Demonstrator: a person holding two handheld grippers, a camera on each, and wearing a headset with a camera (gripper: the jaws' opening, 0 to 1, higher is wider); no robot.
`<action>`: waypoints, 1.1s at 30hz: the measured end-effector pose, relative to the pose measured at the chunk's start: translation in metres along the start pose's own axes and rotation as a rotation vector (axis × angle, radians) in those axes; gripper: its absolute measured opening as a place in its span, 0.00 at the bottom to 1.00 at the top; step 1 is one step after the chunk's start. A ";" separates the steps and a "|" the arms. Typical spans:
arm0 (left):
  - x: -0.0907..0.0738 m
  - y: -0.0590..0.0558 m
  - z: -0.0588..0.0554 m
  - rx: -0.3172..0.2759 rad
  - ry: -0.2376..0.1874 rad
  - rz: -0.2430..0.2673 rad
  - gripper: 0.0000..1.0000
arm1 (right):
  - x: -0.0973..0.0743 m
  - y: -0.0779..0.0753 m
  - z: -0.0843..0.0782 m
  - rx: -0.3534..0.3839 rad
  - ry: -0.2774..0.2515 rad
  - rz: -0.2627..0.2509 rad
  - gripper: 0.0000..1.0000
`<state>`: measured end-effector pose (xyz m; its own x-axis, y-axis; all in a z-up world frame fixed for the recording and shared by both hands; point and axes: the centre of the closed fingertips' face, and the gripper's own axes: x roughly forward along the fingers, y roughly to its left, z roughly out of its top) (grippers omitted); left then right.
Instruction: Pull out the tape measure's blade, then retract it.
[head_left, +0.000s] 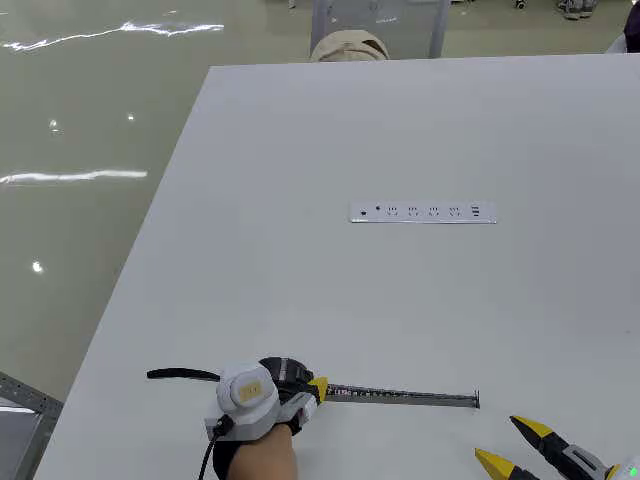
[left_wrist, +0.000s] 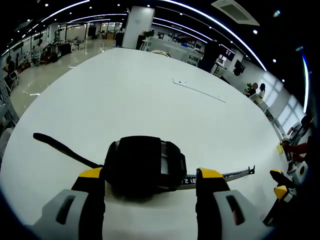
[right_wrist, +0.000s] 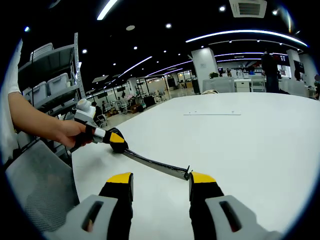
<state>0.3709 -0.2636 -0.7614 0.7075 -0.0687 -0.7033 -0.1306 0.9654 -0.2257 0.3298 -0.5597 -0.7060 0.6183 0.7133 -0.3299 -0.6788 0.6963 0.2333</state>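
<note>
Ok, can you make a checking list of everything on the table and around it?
Surface: white table, smooth.
Job's things: tape measure; its blade is pulled out and lies flat on the table.
Clutter: socket strip set into the tabletop.
Grippers: left gripper shut on the tape measure; right gripper open, near the blade's tip.
Cables: black cable behind the left gripper.
Surroundings: shiny floor; shelves with bins.

We have bare bench (head_left: 300, 150) far ahead and on both sides; only a flat socket strip (head_left: 422, 212) lies mid-bench. Close in, the tape measure (head_left: 290, 373) clamped in the left claw (left_wrist: 150, 175) and its blade (head_left: 400, 396) cross before the spread right claw (head_left: 500, 440).
</note>
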 end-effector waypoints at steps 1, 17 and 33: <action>0.000 0.000 0.000 -0.001 0.001 0.002 0.73 | 0.000 0.000 0.000 0.001 0.000 0.000 0.44; 0.003 0.003 -0.003 -0.024 0.019 0.032 0.70 | -0.002 -0.002 -0.005 0.017 -0.010 0.003 0.42; 0.005 0.005 -0.003 -0.039 0.026 0.061 0.69 | -0.005 -0.010 -0.011 0.032 -0.013 -0.008 0.41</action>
<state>0.3715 -0.2602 -0.7680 0.6791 -0.0169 -0.7338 -0.2001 0.9576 -0.2072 0.3293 -0.5709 -0.7167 0.6293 0.7084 -0.3197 -0.6606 0.7042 0.2600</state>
